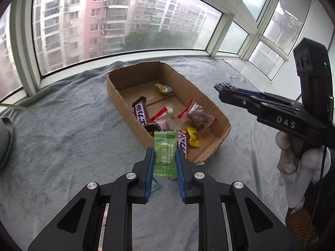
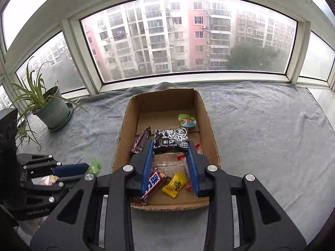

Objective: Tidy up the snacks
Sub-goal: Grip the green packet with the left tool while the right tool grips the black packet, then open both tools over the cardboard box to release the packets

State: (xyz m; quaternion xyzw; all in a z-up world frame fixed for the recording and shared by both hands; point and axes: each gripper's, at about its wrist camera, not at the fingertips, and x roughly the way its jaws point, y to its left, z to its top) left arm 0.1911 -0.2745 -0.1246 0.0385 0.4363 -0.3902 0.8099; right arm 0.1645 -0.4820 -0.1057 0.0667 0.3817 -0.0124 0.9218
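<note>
Window ledge covered by grey-blue towel (image 2: 261, 125); cardboard box (image 2: 206, 113) laid at centre, potted plant (image 2: 52, 108) stood at ten o'clock.

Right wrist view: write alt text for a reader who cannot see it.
The right tongs grip a black snack packet above an open cardboard box that holds several wrapped snacks. The box sits on a grey blanket before a window. At left, a potted plant stands behind the left tongs, which grip a green packet.
</note>
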